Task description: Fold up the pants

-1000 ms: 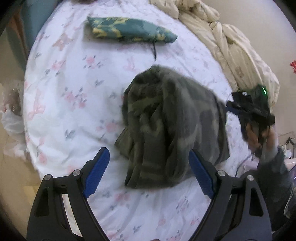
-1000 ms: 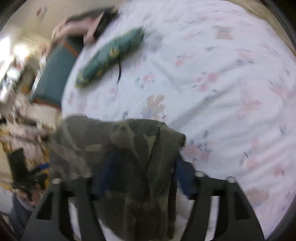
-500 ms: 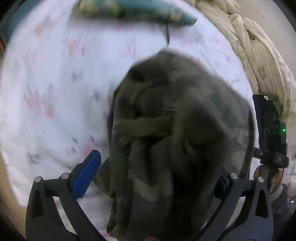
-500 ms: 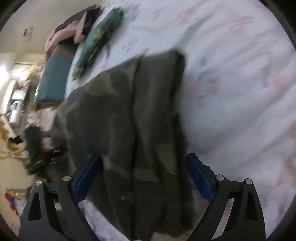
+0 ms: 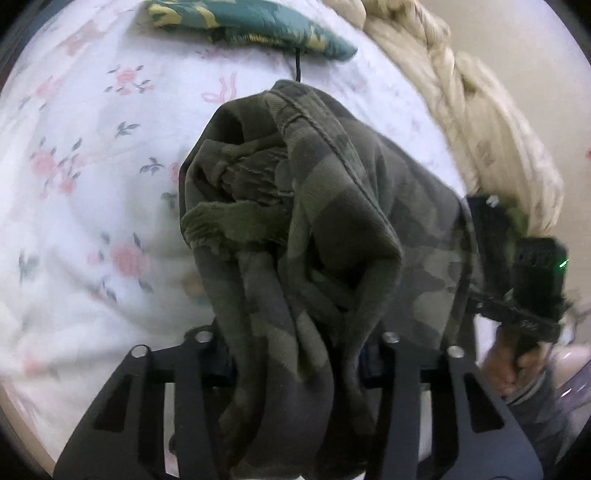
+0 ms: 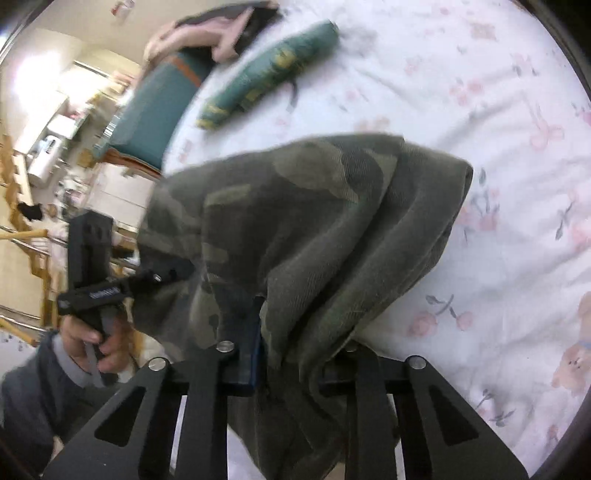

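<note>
The camouflage pants (image 5: 332,229) are bunched and lifted off the floral bed sheet (image 5: 92,206). My left gripper (image 5: 295,362) is shut on a thick bunch of the cloth at its near edge. My right gripper (image 6: 295,354) is shut on the other end of the pants (image 6: 303,229), which drape over its fingers. The right gripper shows at the right of the left wrist view (image 5: 524,280); the left gripper shows at the left of the right wrist view (image 6: 96,280). The fingertips are hidden by cloth.
A folded teal patterned garment (image 5: 251,26) lies at the far side of the bed, also in the right wrist view (image 6: 269,77). A cream quilt (image 5: 472,110) is heaped along the right. A teal headboard (image 6: 147,118) and room clutter lie beyond the bed.
Both grippers were open over the pants lying on the bed. They have closed on the cloth and lifted it off the sheet.
</note>
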The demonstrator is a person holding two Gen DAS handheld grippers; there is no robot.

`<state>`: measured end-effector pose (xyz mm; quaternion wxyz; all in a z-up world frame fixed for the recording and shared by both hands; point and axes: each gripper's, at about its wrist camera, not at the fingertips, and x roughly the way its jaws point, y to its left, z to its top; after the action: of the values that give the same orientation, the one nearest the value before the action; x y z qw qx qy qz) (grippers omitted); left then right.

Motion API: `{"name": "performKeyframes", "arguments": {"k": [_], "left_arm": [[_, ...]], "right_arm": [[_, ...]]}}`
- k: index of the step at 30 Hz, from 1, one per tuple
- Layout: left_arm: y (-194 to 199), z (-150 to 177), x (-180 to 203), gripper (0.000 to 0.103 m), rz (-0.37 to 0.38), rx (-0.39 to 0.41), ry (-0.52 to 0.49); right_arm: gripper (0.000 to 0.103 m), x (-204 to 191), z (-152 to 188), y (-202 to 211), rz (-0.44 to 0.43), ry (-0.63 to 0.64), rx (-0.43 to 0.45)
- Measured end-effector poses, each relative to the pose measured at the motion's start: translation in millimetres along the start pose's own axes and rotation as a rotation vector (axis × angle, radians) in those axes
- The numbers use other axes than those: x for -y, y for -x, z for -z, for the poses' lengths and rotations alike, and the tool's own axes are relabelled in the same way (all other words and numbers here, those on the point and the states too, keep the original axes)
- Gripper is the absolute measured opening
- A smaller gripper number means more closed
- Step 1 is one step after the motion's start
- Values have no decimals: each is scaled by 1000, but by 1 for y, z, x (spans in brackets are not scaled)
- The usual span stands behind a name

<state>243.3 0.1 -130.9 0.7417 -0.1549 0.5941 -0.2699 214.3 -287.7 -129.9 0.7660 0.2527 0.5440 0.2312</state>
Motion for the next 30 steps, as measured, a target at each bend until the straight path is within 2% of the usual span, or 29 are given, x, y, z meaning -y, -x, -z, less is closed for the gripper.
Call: {"name": "performKeyframes", "arguments": {"k": [4, 6, 8, 9, 10, 11, 12, 13, 14, 15, 17, 18, 20, 22, 23, 24, 26, 28, 30], "left_arm": [[32, 23, 1, 40, 135, 27, 134], [28, 37, -7, 43, 157, -8, 193], [7, 46, -21, 46, 97, -94, 226], [-3, 51, -30, 48, 45, -118, 239], [-8, 54, -36, 59, 21, -121, 226], [-12, 55, -36, 65, 6, -125, 195], [-10, 53, -33, 65, -9, -119, 169], [-5, 51, -31, 65, -16, -112, 163], [0, 50, -27, 66, -30, -104, 153], [6, 49, -23, 67, -56, -97, 138], [14, 46, -17, 73, -135, -91, 108], [21, 45, -15, 73, -143, -89, 131], [38, 42, -10, 70, -126, -66, 164], [63, 37, -5, 70, -80, 20, 165], [75, 30, 3, 71, -52, 66, 150], [80, 26, 6, 71, -41, 92, 146], [82, 17, 11, 71, -29, 139, 138], [67, 10, 13, 68, -40, 119, 142], [52, 8, 11, 60, -41, 104, 143]], "right_arm": [[22, -4, -8, 39, -109, -59, 55], [22, -2, -12, 47, -142, -86, 46], [31, 2, -13, 40, -105, -102, -4], [31, 8, -12, 29, -61, -126, -50], [31, 18, -10, 17, 29, -144, -99], [34, 26, -6, 11, 95, -157, -121], [41, 34, -3, 6, 156, -173, -142], [56, 43, 0, 9, 188, -207, -140], [61, 46, 1, 15, 224, -224, -126], [60, 47, 0, 27, 287, -220, -94], [61, 46, -4, 50, 341, -210, -20], [61, 44, -7, 64, 344, -207, 31], [60, 40, -12, 83, 276, -212, 109], [56, 30, -20, 88, 204, -174, 144], [51, 25, -23, 88, 193, -158, 156], [41, 23, -24, 87, 180, -148, 159], [32, 16, -30, 75, 131, -148, 138], [31, 15, -42, 60, 138, -148, 113], [31, 14, -49, 47, 141, -142, 88]]}}
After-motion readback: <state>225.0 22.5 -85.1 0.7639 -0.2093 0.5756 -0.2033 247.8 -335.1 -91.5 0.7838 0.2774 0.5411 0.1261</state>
